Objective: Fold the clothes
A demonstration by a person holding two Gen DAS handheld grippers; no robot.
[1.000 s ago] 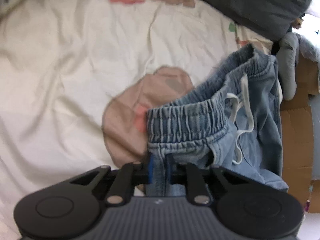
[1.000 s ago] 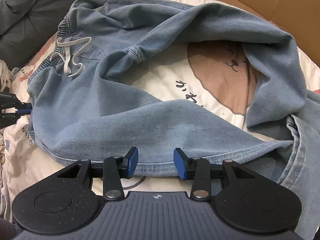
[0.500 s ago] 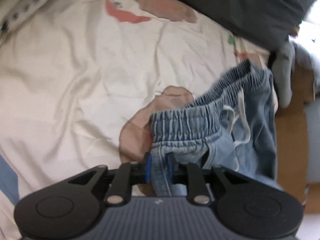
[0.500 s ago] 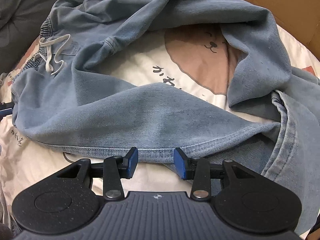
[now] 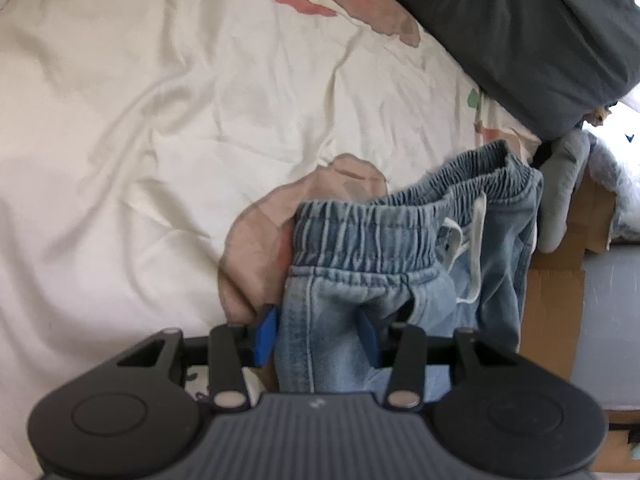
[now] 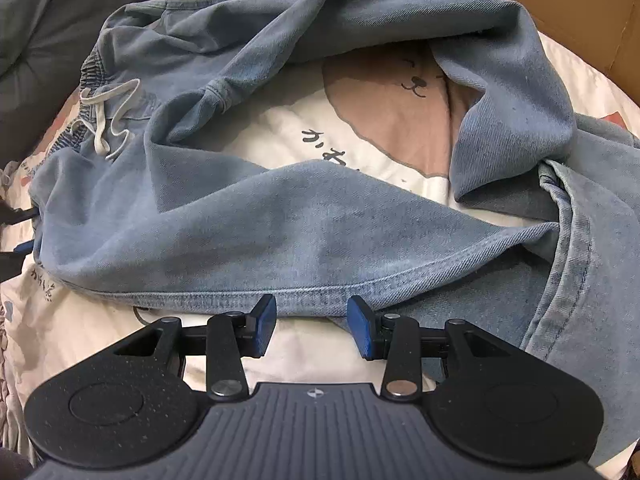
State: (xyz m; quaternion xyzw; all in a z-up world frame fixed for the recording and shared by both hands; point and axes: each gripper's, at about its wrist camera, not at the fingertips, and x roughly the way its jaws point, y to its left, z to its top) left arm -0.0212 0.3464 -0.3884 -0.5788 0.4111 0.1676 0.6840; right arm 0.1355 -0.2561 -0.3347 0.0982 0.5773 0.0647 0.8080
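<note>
Light blue jeans (image 6: pixel 304 232) with an elastic waistband (image 5: pixel 372 232) and a white drawstring (image 6: pixel 106 120) lie crumpled on the bed. In the left wrist view my left gripper (image 5: pixel 318 336) has the side seam below the waistband between its blue pads, and its jaws are opening, so the denim sits loose. In the right wrist view my right gripper (image 6: pixel 313 320) stands open at the stitched hem of a leg (image 6: pixel 312 294), whose edge lies just at the fingertips (image 6: pixel 264 322). The legs are bent over each other at the right.
The bed sheet (image 5: pixel 160 120) is cream with bear prints (image 6: pixel 400 108). A dark grey duvet (image 5: pixel 520 32) lies at the back. Cardboard boxes (image 5: pixel 552 312) stand beside the bed, and a cardboard edge (image 6: pixel 560 12) runs behind the jeans.
My left gripper's jaws have spread apart from a tight pinch on the denim, and it has sunk toward the sheet. The right gripper has slid a little along the hem, jaws unchanged.
</note>
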